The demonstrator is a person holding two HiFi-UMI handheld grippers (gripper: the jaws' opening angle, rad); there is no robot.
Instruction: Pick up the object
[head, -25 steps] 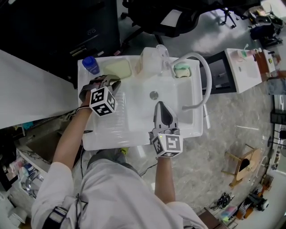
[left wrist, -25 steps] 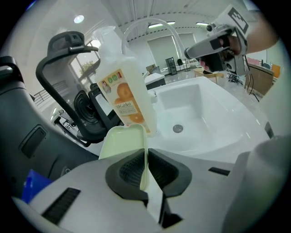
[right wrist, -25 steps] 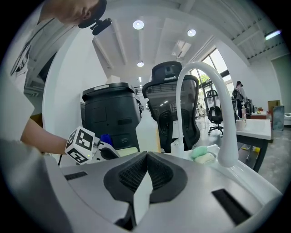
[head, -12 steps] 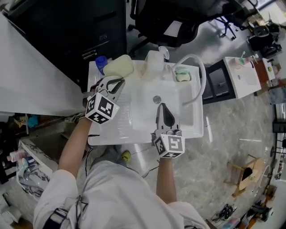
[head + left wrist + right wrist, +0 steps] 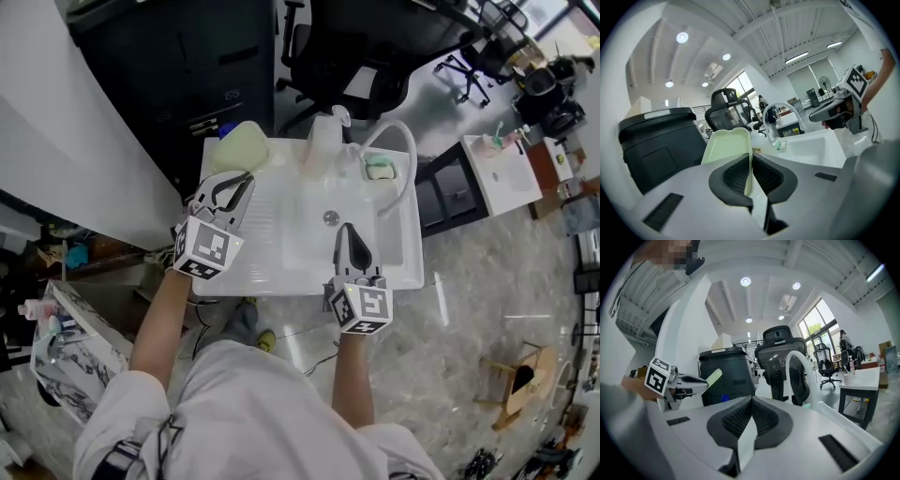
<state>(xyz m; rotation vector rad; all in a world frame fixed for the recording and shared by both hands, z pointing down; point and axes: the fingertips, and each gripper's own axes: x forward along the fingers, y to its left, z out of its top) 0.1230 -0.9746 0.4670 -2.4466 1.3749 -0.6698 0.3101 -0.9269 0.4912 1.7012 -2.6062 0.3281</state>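
One pale green tray (image 5: 242, 145) is clamped edge-on in the left gripper (image 5: 242, 180) at upper left, above the one white sink (image 5: 398, 270); the right gripper (image 5: 348, 231), jaws together and empty, hovers mid-frame.

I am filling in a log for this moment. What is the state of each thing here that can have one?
left gripper, shut on the tray's edge.
pale green tray, held in the air, tilted upward.
right gripper, shut, holding nothing, above the sink.
faucet, no water visibly running.
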